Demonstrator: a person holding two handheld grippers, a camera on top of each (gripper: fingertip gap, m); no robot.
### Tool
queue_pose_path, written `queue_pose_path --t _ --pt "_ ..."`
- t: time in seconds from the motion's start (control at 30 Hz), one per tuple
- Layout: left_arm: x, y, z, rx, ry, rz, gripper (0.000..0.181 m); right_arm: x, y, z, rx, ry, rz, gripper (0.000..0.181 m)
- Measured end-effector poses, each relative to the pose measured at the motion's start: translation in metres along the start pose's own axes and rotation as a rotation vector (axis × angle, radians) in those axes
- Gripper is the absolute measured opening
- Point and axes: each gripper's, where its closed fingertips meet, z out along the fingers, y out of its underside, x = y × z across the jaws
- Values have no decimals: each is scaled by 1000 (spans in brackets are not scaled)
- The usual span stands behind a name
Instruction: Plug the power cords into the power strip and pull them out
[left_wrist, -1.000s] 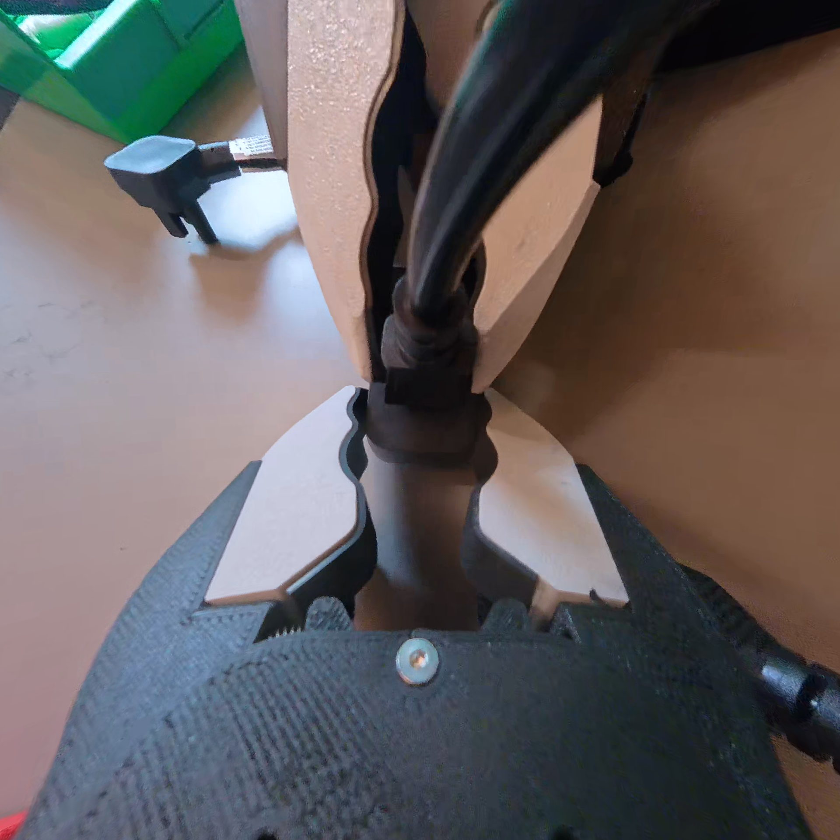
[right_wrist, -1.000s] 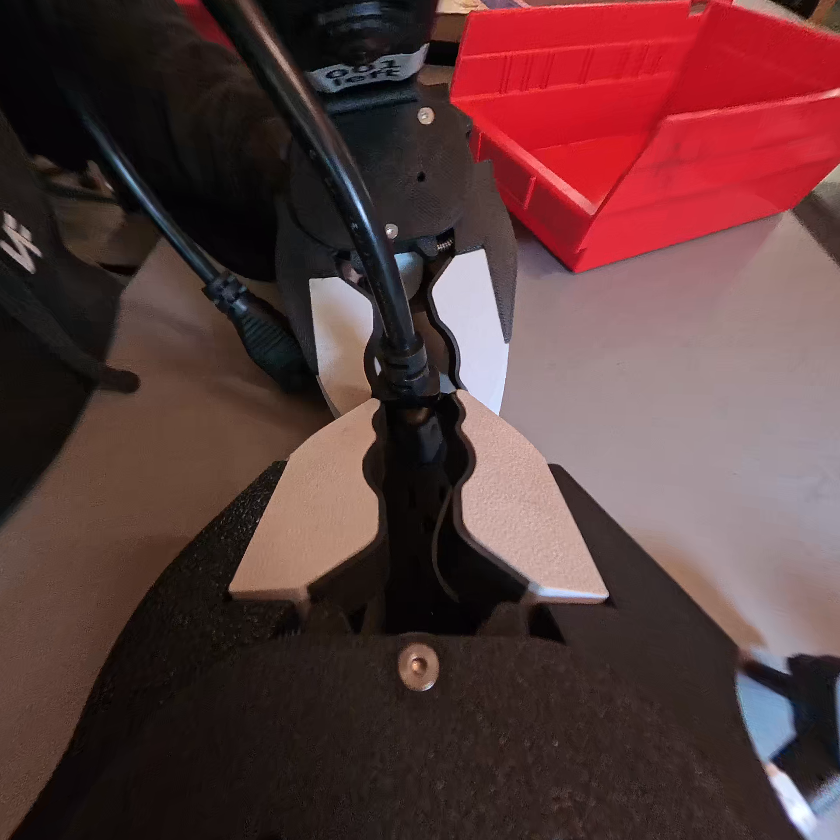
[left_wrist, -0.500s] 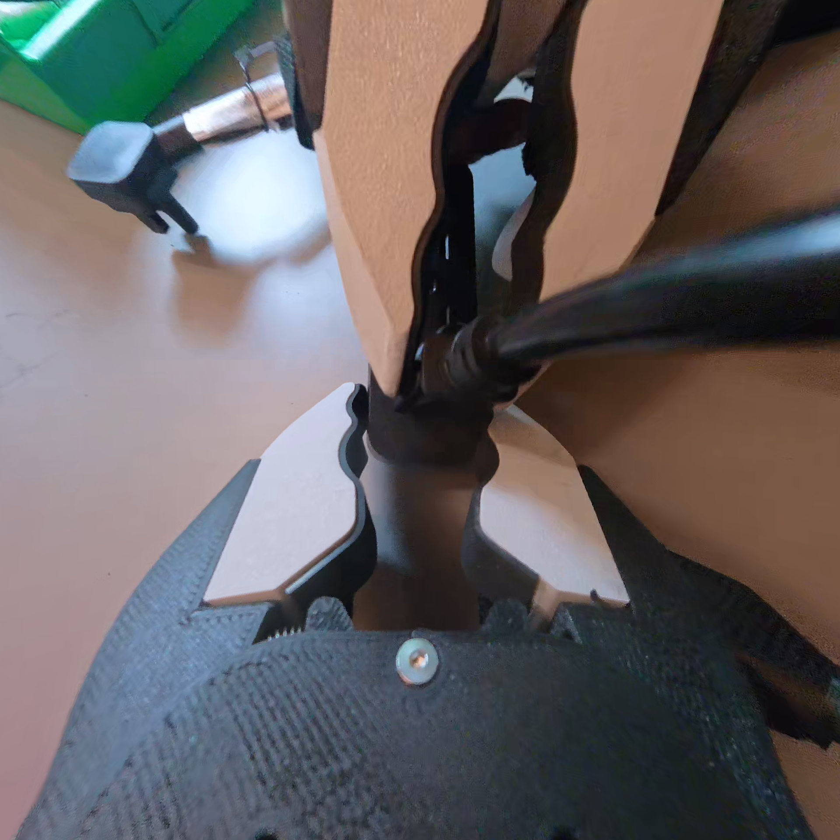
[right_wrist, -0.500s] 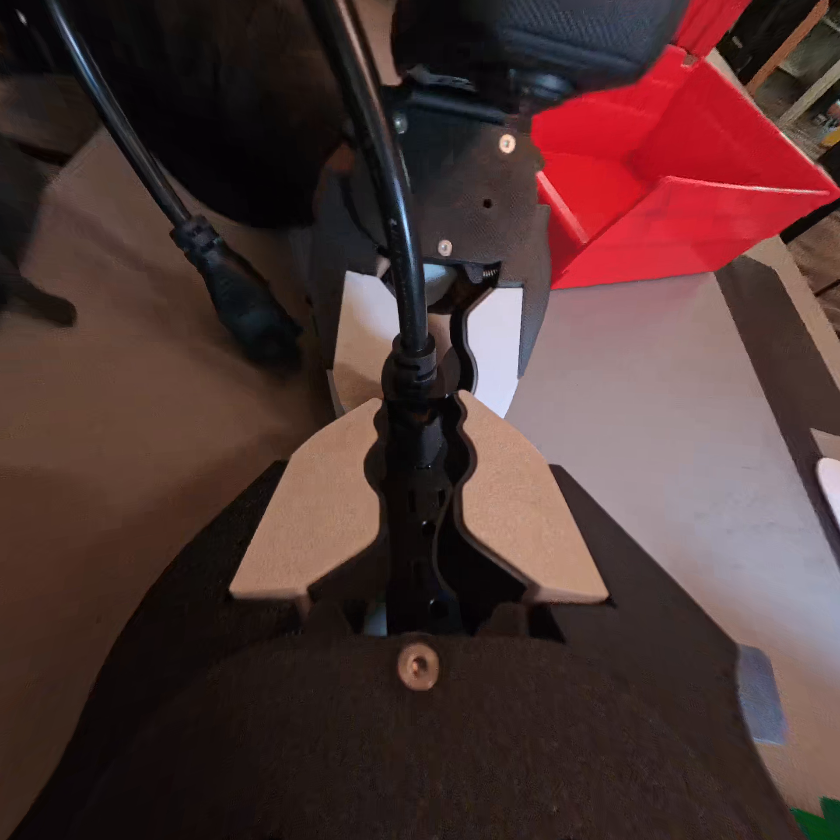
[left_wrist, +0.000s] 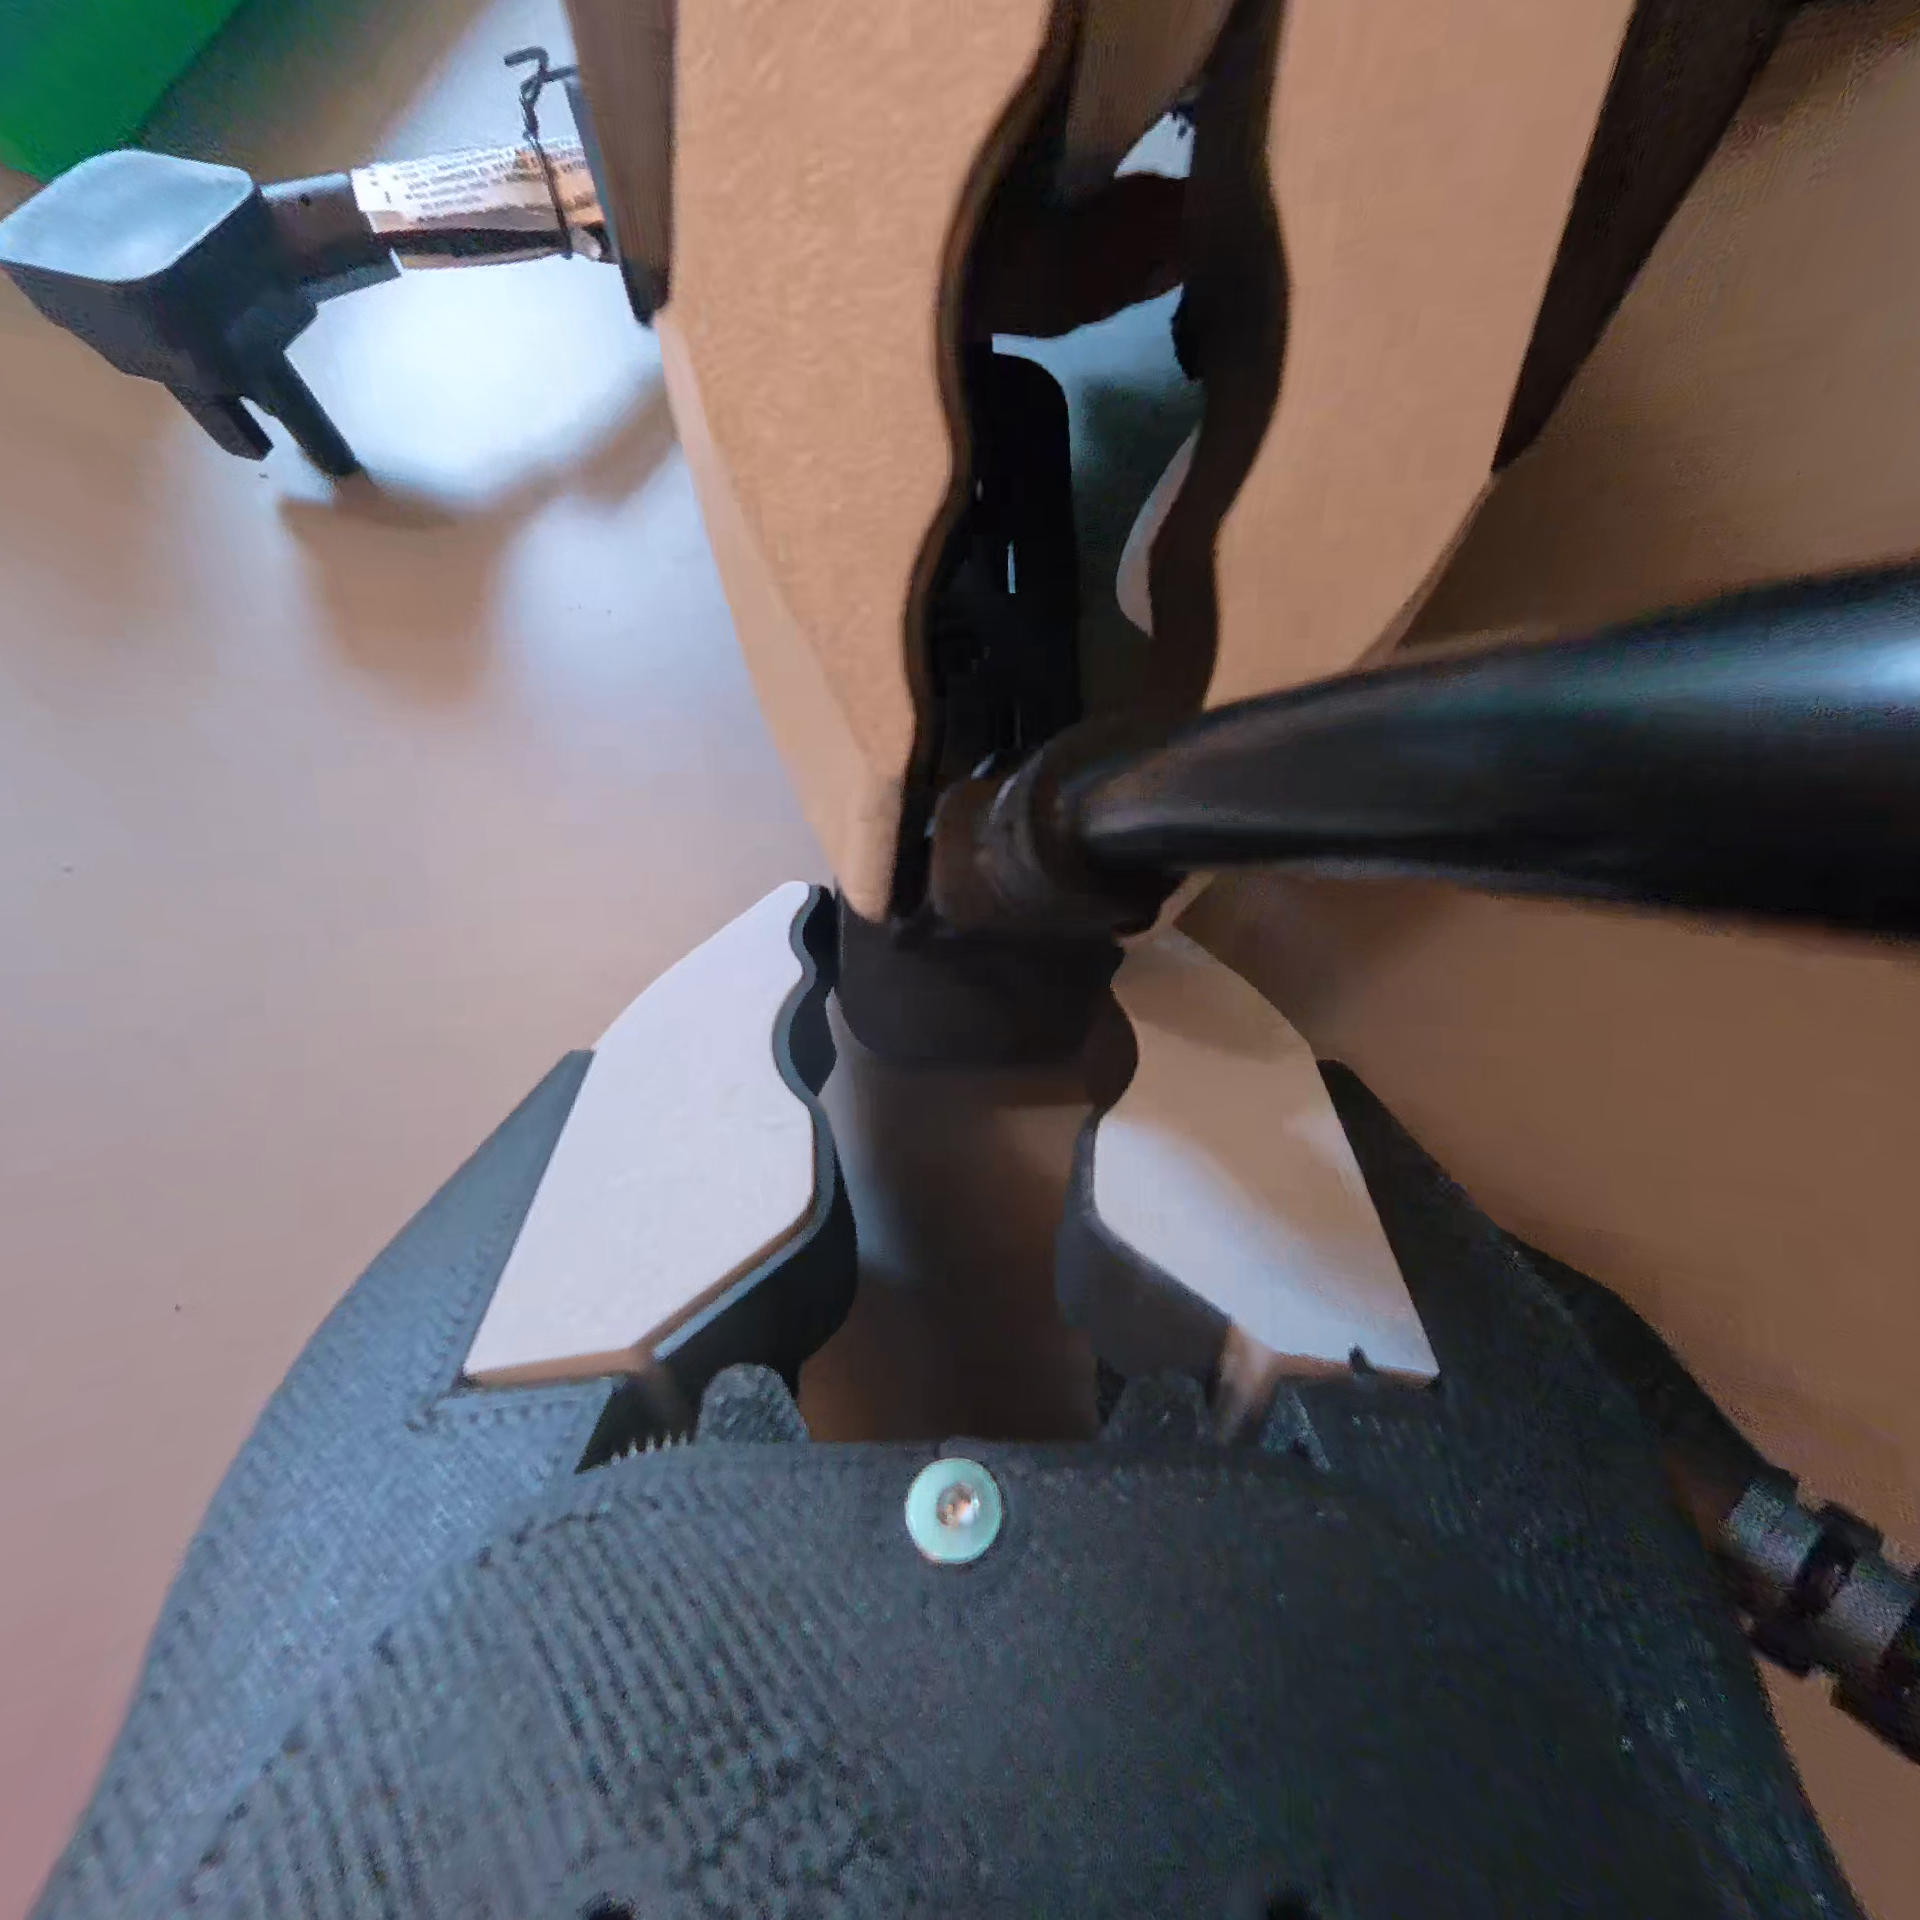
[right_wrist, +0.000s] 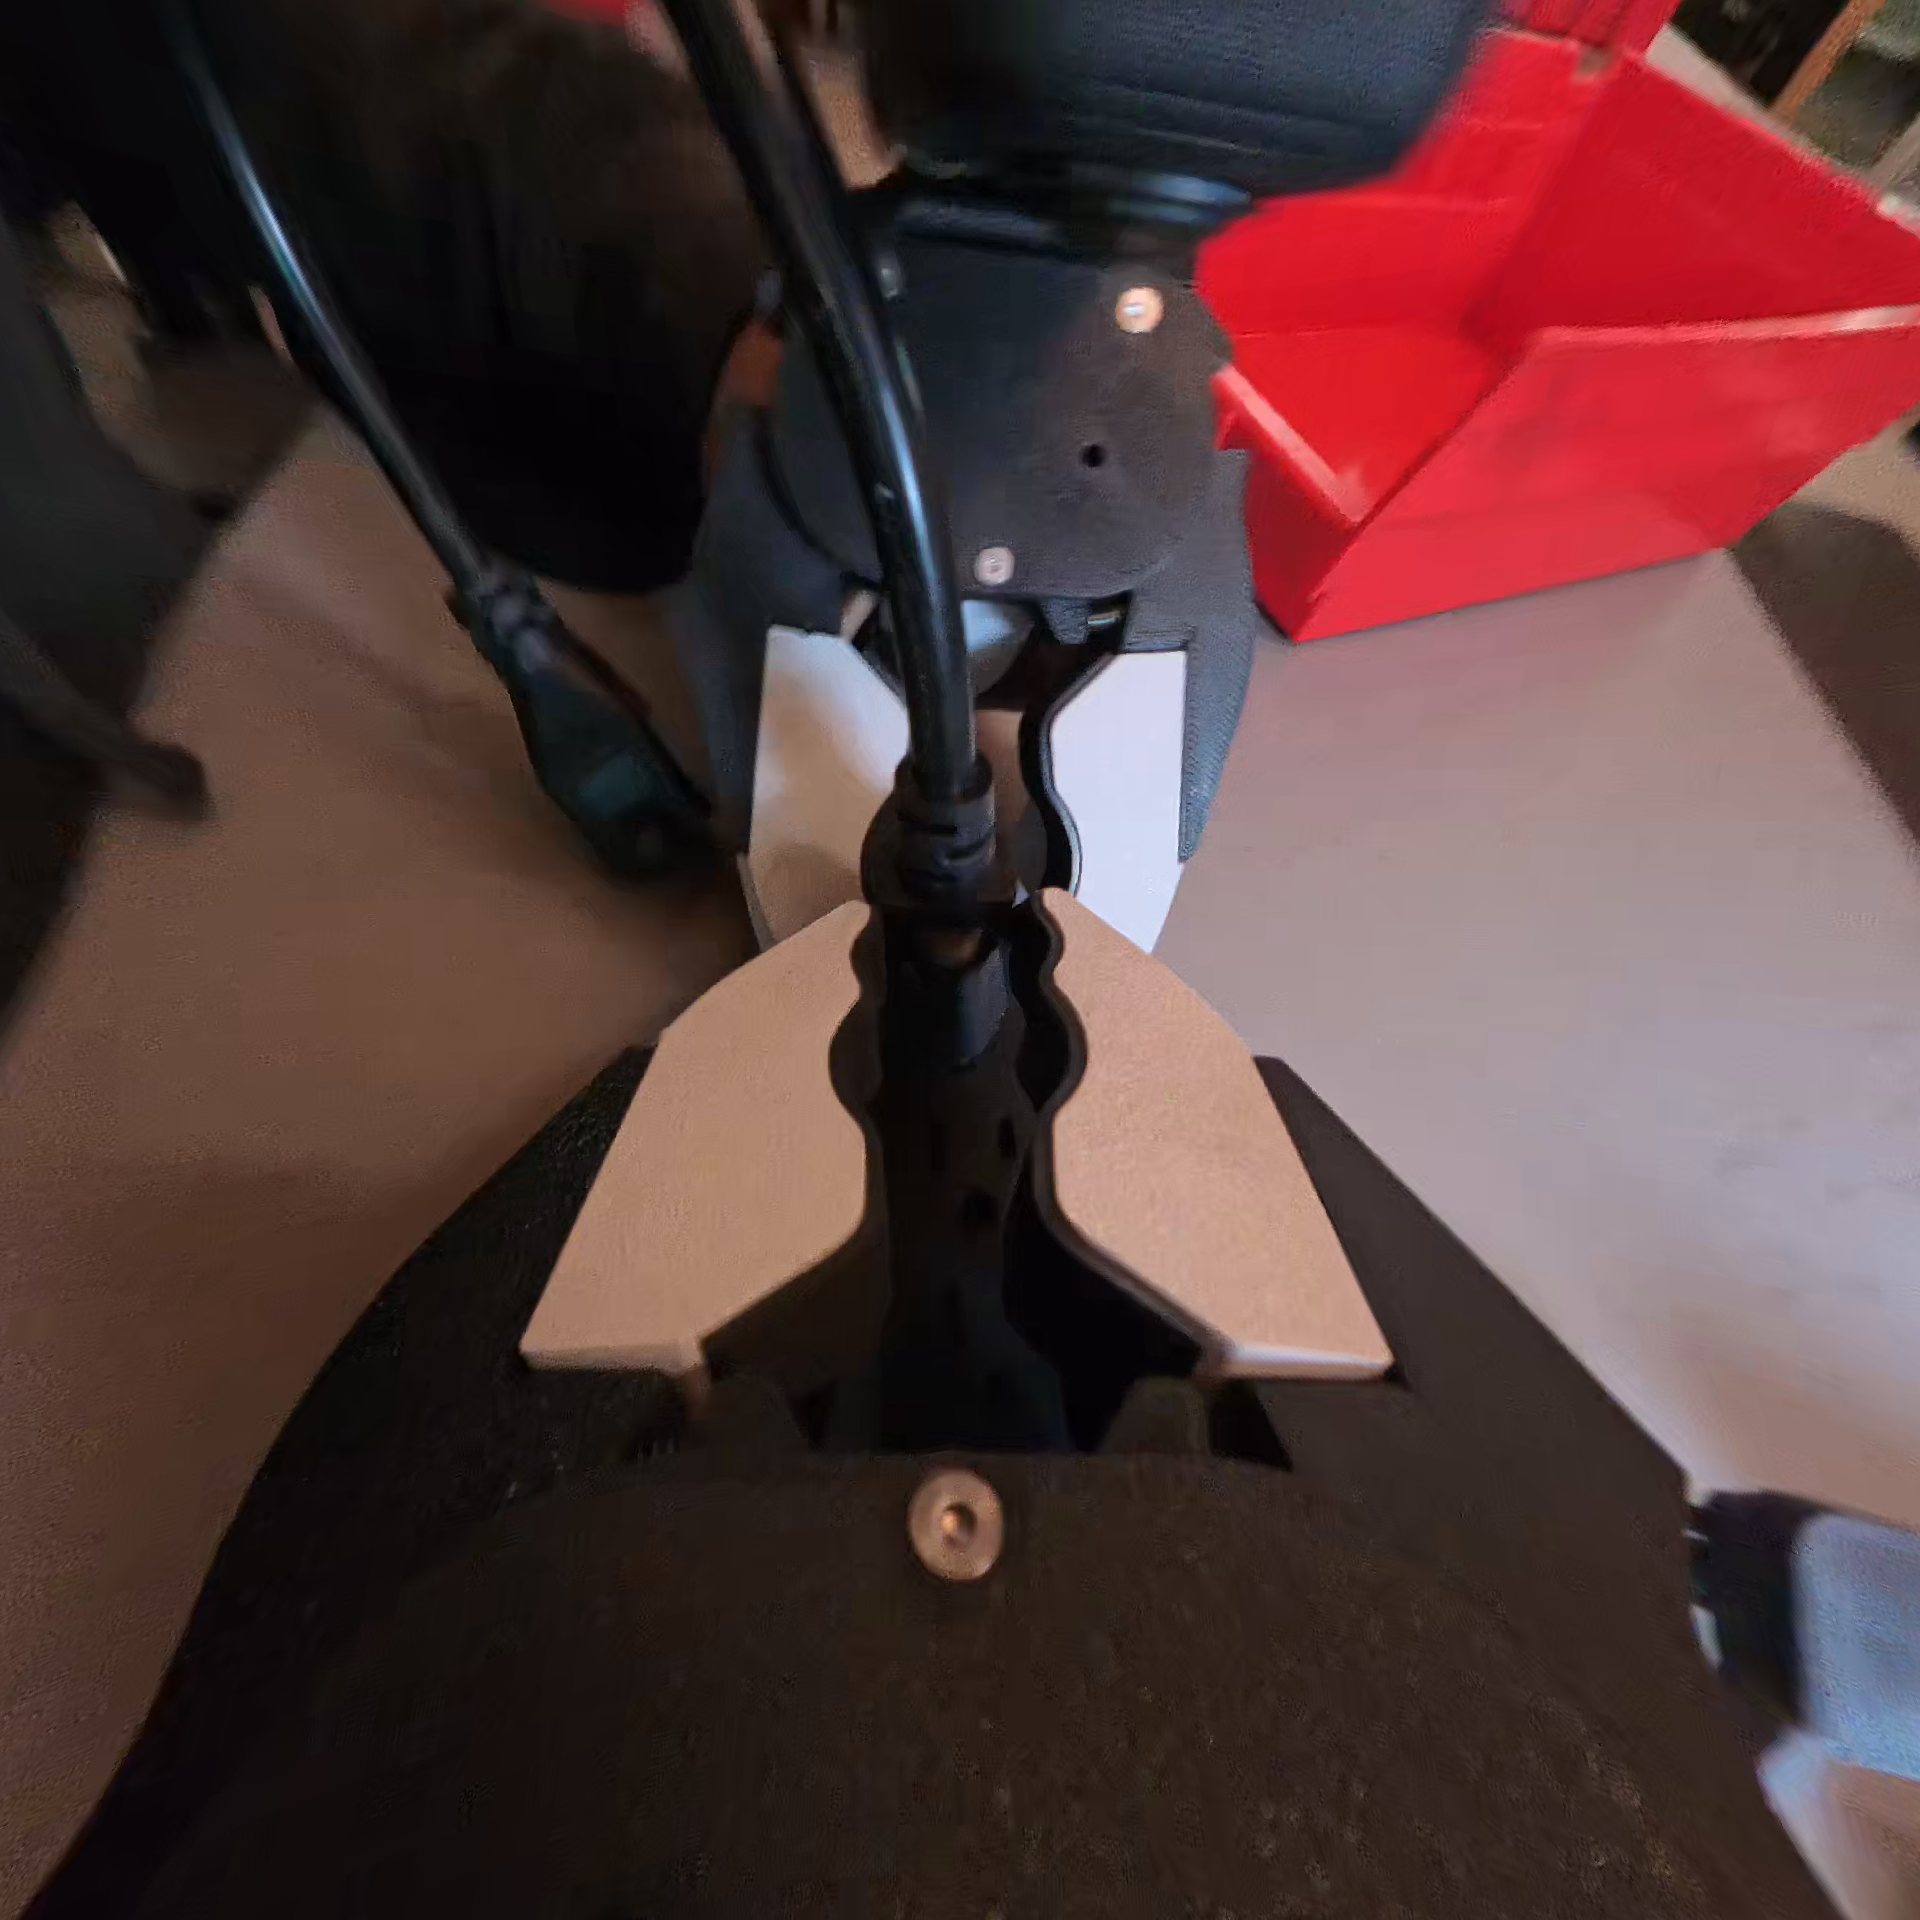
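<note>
My left gripper (left_wrist: 966, 966) is shut on the black plug (left_wrist: 966, 1008) of a thick black cord (left_wrist: 1455, 769), which runs off to the right. My right gripper (right_wrist: 951, 925) faces it tip to tip and is shut on a narrow black body with small holes (right_wrist: 940, 1164), which looks like the power strip. The plug meets this body between the two sets of fingertips; how deep it sits is hidden. In the left wrist view the right gripper's beige fingers (left_wrist: 810, 468) fill the top. In the right wrist view the cord (right_wrist: 904, 499) arches upward in front of the left gripper's white fingers (right_wrist: 1122, 769).
A loose black plug (left_wrist: 145, 270) with a labelled cord lies on the tan table (left_wrist: 312, 831) at the far left. A second black cord end (right_wrist: 592, 769) lies left of the grippers. A red bin (right_wrist: 1610, 416) stands at the back right, a green box (left_wrist: 83, 73) at the far left corner.
The held cord has swung from pointing up and away to running off to the right. The two grippers have come closer and tilted, still tip to tip. Both stay shut.
</note>
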Motion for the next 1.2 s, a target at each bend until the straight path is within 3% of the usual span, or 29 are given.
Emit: queue_pose_path --t 0.03,0.2,0.27,0.33,0.37,0.4,0.43,0.47,0.53,0.67,0.8,0.97,1.07,1.2 --pt "1 -1 0 6 4 -7 47 1 -1 -1 25 -40 90 23" --pt "1 -11 -2 95 14 -72 46 10 -4 -11 158 -159 385 22" --pt "-2 -11 -2 105 21 -90 46 12 -5 -11 163 -123 348 22" --pt "-10 -5 3 50 -38 -46 46 -4 -53 -32 432 -238 312 22" --pt "-14 -5 5 34 -49 -52 46 -14 -61 -26 406 -216 213 23" --pt "-15 -8 2 41 -38 -52 46 -15 -39 -8 194 -74 -5 24" --pt "-17 -10 -5 54 -44 -60 46 -15 -37 -8 201 -46 -34 24" --pt "-21 -10 -12 79 -61 -91 46 -15 -37 -17 248 -115 85 24" --pt "-24 -1 -17 86 -66 -133 46 4 -35 -37 314 -87 198 24" --pt "-27 8 -20 99 -55 -140 46 20 -59 -65 448 -54 180 23" --pt "-35 15 -23 78 -109 -114 47 45 -57 -86 419 56 170 22" --pt "-51 6 -46 221 -194 -148 46 87 -78 -156 475 228 195 16" --pt "-60 5 -58 271 -247 -167 42 122 -73 -189 337 412 145 15" --pt "-67 2 -74 306 -305 -159 42 157 -62 -213 125 510 119 14"
